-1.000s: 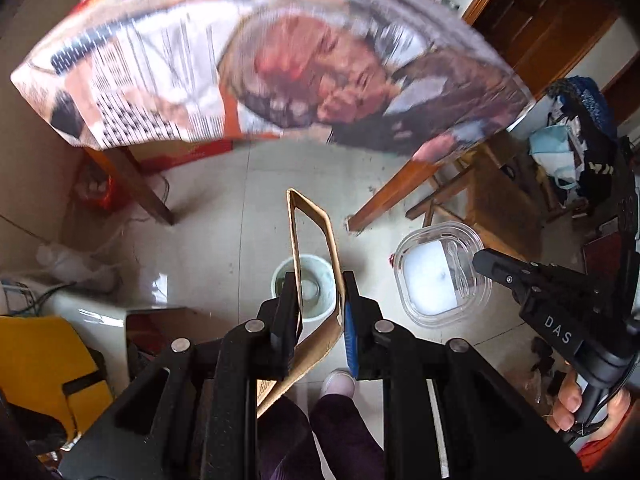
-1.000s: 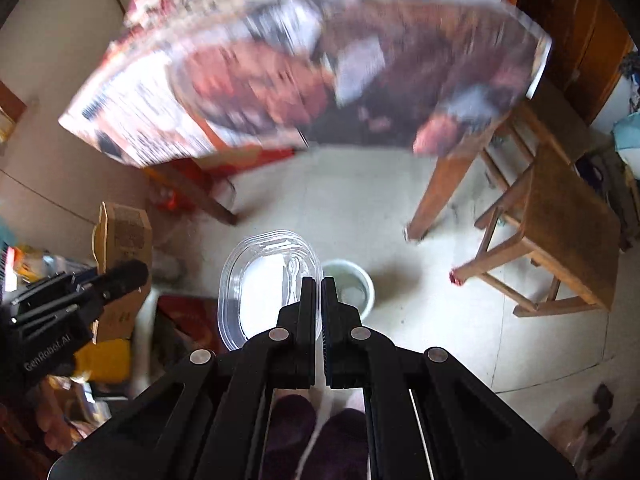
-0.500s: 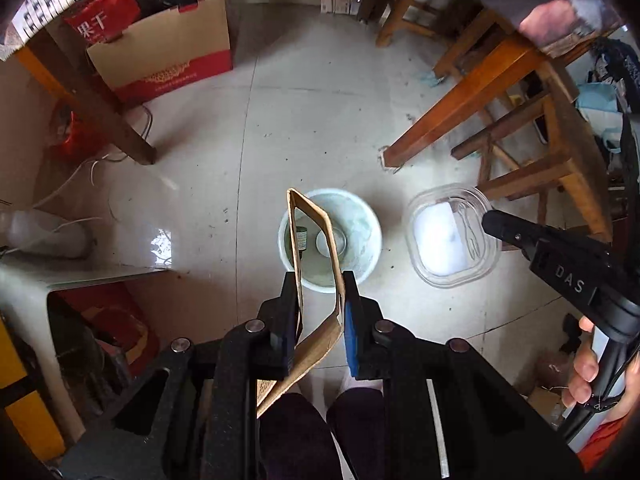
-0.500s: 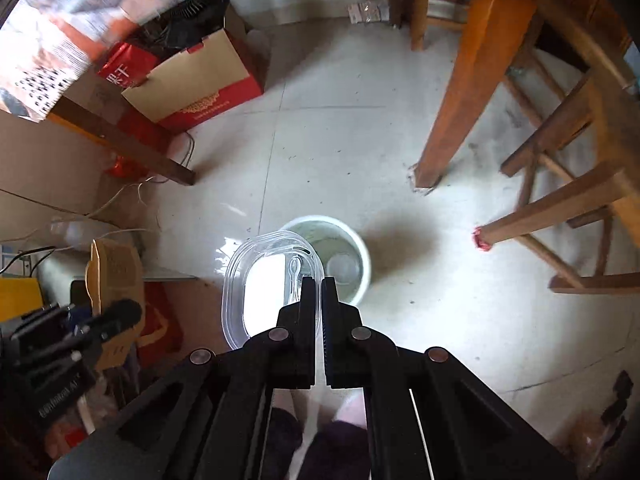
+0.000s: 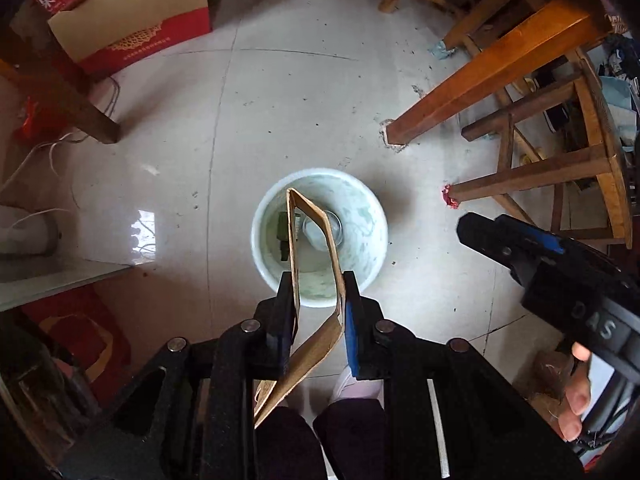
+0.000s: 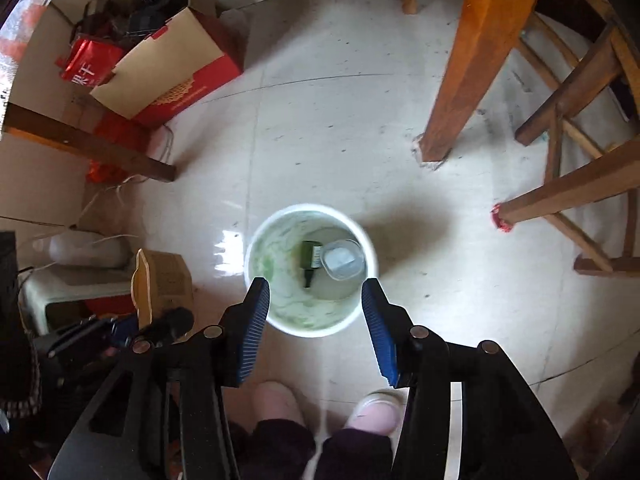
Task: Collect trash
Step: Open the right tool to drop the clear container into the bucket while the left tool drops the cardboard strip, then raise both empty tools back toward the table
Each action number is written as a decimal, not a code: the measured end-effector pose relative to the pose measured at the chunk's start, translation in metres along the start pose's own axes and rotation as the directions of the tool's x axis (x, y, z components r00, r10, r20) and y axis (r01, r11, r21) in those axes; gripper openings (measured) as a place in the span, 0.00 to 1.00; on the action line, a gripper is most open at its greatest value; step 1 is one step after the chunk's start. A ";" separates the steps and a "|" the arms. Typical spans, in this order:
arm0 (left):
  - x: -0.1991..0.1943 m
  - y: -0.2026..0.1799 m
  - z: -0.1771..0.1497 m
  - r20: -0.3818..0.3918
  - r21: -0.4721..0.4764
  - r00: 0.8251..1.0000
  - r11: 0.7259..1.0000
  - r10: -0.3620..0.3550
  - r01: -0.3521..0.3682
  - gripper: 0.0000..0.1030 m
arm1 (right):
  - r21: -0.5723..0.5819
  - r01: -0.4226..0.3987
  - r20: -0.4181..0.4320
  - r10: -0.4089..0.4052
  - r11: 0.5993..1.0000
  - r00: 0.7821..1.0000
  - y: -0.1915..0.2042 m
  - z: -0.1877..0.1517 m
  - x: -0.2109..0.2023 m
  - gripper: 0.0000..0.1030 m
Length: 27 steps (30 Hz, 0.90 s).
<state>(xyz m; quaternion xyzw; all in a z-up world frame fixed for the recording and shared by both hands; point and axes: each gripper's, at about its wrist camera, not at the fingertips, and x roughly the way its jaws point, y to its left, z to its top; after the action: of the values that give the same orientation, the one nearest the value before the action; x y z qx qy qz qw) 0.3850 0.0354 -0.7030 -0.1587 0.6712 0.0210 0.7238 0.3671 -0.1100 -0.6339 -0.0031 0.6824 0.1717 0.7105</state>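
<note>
Left gripper (image 5: 318, 308): jaws narrow, pads clamped on flattened cardboard box (image 5: 316, 240), held over white bucket (image 5: 376, 240) at frame centre. Right gripper (image 6: 316, 312): jaws have just been opening, now wide apart, nothing between pads. Clear plastic container (image 6: 343, 259) lies inside bucket beside green bottle (image 6: 310, 260), centre of right-wrist frame.

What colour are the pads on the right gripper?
Blue, ribbed pads, shown best in the right wrist view.

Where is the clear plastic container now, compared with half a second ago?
Yes, moved: the clear container left the right gripper, whose jaws just opened, and lies in the bucket.
</note>
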 end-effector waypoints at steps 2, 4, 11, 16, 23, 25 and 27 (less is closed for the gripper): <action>0.008 -0.007 0.007 -0.041 0.004 0.999 1.000 0.016 -0.016 0.40 | -0.013 0.019 0.002 -0.019 1.000 1.000 -0.003 0.001 -0.007 0.43; 0.010 -0.010 0.011 -0.055 0.003 0.998 1.000 0.025 -0.025 0.46 | -0.024 0.035 0.005 -0.035 0.999 0.999 -0.004 0.003 -0.013 0.43; -0.022 -0.012 0.016 -0.053 -0.009 0.998 0.999 0.030 -0.031 0.47 | -0.030 0.038 0.003 -0.038 0.999 0.999 0.000 0.002 -0.048 0.43; -0.069 -0.017 0.019 -0.027 0.015 0.998 0.998 0.055 -0.055 0.47 | -0.042 0.041 0.003 -0.041 0.998 0.999 0.012 0.002 -0.081 0.43; -0.170 -0.023 0.017 0.045 0.026 0.996 0.997 0.072 -0.074 0.47 | -0.030 0.022 0.060 -0.020 0.999 0.998 0.034 0.008 -0.161 0.43; -0.204 -0.028 0.014 0.073 0.042 0.995 0.996 0.075 -0.078 0.47 | -0.022 0.011 0.088 -0.009 1.000 0.996 0.041 0.011 -0.191 0.43; -0.241 -0.034 0.011 0.105 0.060 0.991 0.994 0.080 -0.087 0.47 | -0.019 0.008 0.123 -0.005 1.000 0.992 0.050 0.013 -0.222 0.43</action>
<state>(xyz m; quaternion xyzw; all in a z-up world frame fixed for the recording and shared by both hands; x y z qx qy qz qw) 0.3800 0.0503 -0.4601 -0.1056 0.6396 0.0375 0.7605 0.3648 -0.1133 -0.4059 -0.0019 0.6356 0.1760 0.7517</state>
